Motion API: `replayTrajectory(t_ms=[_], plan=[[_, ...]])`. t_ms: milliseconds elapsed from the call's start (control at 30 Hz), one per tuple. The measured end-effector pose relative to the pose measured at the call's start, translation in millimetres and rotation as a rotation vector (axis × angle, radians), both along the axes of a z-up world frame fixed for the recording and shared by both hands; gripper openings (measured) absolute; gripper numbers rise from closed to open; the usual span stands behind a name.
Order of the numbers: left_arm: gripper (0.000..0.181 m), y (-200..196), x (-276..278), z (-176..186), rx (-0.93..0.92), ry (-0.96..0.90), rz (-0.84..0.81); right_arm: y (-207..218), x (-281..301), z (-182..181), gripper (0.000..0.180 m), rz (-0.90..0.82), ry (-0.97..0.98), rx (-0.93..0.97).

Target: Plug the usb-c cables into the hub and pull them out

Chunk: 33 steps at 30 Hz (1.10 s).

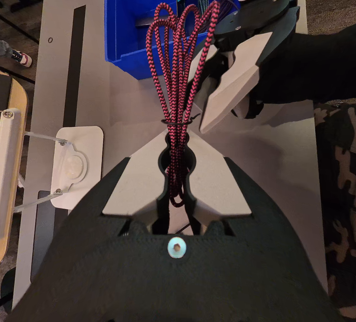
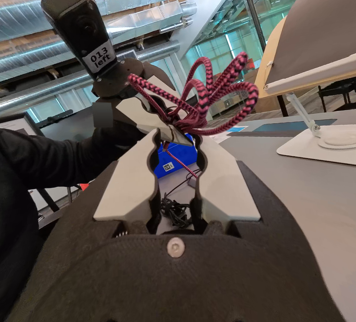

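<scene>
My left gripper [image 1: 178,133] is shut on a coiled red-and-black braided cable [image 1: 173,74], held off the table with its loops fanning out past the fingertips. A thin black tie [image 1: 174,123] binds the coil just beyond the tips. My right gripper [image 2: 178,135] is open, and its fingertips straddle the tips of the left gripper [image 2: 154,118] and the coil [image 2: 221,91]. One loose end of the cable [image 2: 181,164] hangs down between the right fingers. In the left wrist view, a right finger [image 1: 231,85] points at the tie from the right.
A blue bin [image 1: 131,24] with other cables stands at the back of the grey table [image 1: 250,158]. A white stand base [image 1: 77,166] sits at the left. A tangle of thin black cable [image 2: 175,210] and a small grey flat object [image 2: 191,182] lie below the right gripper. My two grippers' fingertips are within a few centimetres of each other.
</scene>
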<state>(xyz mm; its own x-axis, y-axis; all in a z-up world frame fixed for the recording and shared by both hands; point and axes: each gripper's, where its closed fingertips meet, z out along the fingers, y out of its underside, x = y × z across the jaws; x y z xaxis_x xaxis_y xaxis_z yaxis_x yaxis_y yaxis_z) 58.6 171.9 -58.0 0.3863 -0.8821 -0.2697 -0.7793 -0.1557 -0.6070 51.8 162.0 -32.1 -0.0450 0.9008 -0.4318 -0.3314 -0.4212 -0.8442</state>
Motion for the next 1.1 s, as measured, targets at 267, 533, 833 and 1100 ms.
replayTrajectory(t_ms=[267,533,833,1100], plan=[[0.004,1.2,3.6,2.1,0.025,0.002,0.009,4.6,5.3,-0.2,0.01,-0.027,0.036,-0.021],[0.004,0.1,7.1,2.5,0.016,-0.006,0.002,5.0,9.3,-1.6,0.001,-0.03,0.023,0.0],[0.005,-9.6,12.8,1.4,-0.136,-0.107,-0.024,-2.0,13.5,-2.1,0.0,0.012,-0.007,0.08],[0.005,-19.8,3.3,-16.7,-0.323,-0.141,-0.038,-6.5,5.0,-23.7,0.0,0.009,-0.179,0.186]])
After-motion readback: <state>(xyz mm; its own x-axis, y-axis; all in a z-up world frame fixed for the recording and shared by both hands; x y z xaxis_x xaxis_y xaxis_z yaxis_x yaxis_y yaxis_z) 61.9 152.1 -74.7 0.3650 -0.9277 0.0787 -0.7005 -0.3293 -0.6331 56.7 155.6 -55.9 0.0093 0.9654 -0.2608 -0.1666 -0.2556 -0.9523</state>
